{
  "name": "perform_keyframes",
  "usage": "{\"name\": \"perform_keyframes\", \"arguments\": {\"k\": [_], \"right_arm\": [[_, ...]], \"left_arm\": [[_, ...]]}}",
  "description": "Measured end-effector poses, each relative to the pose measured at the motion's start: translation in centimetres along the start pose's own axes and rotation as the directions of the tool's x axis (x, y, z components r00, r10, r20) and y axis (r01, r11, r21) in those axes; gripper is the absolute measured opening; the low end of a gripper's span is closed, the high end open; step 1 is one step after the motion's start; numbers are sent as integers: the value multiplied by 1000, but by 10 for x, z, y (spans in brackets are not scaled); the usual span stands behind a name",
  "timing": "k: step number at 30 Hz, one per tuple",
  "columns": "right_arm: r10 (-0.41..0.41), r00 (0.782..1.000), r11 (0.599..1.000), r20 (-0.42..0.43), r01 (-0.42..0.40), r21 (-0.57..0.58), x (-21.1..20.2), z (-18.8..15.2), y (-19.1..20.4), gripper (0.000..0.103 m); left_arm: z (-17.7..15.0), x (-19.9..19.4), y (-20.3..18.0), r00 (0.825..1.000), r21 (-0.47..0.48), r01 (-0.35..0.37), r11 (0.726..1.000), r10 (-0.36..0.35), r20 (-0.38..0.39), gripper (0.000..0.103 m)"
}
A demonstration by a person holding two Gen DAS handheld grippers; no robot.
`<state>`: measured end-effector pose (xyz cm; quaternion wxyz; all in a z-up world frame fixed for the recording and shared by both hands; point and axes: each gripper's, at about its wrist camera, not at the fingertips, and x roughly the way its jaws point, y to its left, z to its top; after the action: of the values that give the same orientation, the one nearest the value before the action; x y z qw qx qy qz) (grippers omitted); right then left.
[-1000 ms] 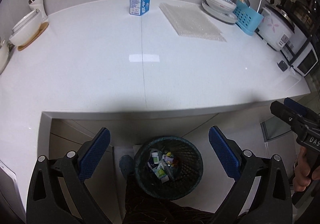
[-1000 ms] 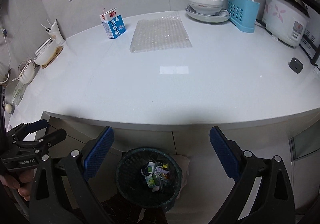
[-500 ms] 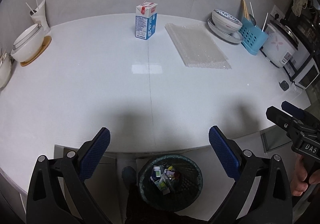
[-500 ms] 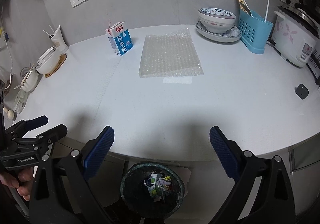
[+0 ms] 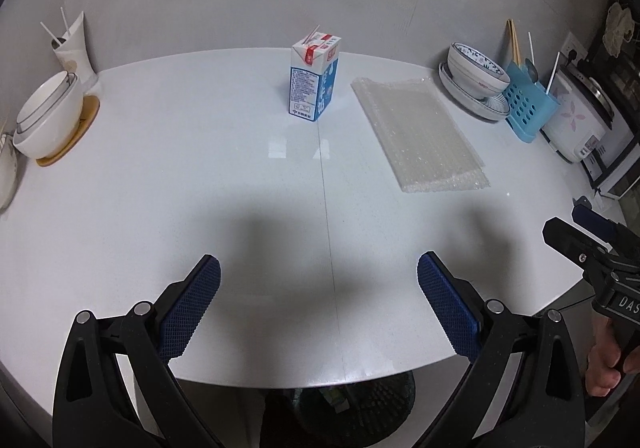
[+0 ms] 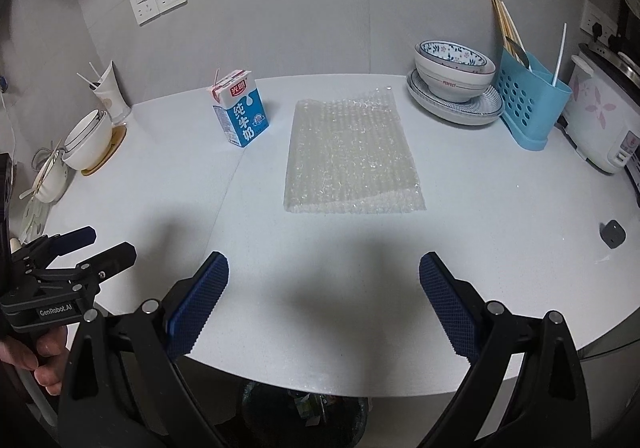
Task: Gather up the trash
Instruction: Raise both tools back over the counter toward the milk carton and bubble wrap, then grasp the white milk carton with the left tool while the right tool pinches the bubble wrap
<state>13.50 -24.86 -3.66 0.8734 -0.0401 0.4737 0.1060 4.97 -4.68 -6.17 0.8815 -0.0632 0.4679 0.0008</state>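
Two trash items remain on the counter (image 6: 360,248), an upright blue-and-white milk carton (image 6: 240,111) and flat bubble wrap (image 6: 350,157); the mesh bin (image 6: 304,416) holds wrappers; left gripper (image 5: 319,308) and right gripper (image 6: 324,306) both gape empty.

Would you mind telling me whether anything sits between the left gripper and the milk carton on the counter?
Nothing visible does. The left gripper is open and faces the milk carton across bare white counter. The bubble wrap lies off to the carton's right, apart from it.

"纯牛奶" on milk carton (image 6: 240,113), "PERFECT" on bowl (image 6: 454,71)
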Motion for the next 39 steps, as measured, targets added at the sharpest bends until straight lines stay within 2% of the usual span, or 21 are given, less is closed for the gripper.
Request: {"name": "perform_keyframes", "arguments": {"k": [16, 30, 39], "right_arm": [[-34, 999, 999, -30, 34, 15, 53, 55, 8, 92], [-65, 988, 997, -141, 70, 36, 124, 91, -10, 92], [-40, 967, 995, -250, 62, 80, 189, 115, -24, 92]], "left_arm": [[86, 48, 25, 1000, -2, 3, 1000, -3, 26, 97], [140, 117, 20, 1000, 25, -8, 1000, 8, 4, 96], [162, 160, 22, 1000, 28, -13, 1000, 14, -18, 96]]}}
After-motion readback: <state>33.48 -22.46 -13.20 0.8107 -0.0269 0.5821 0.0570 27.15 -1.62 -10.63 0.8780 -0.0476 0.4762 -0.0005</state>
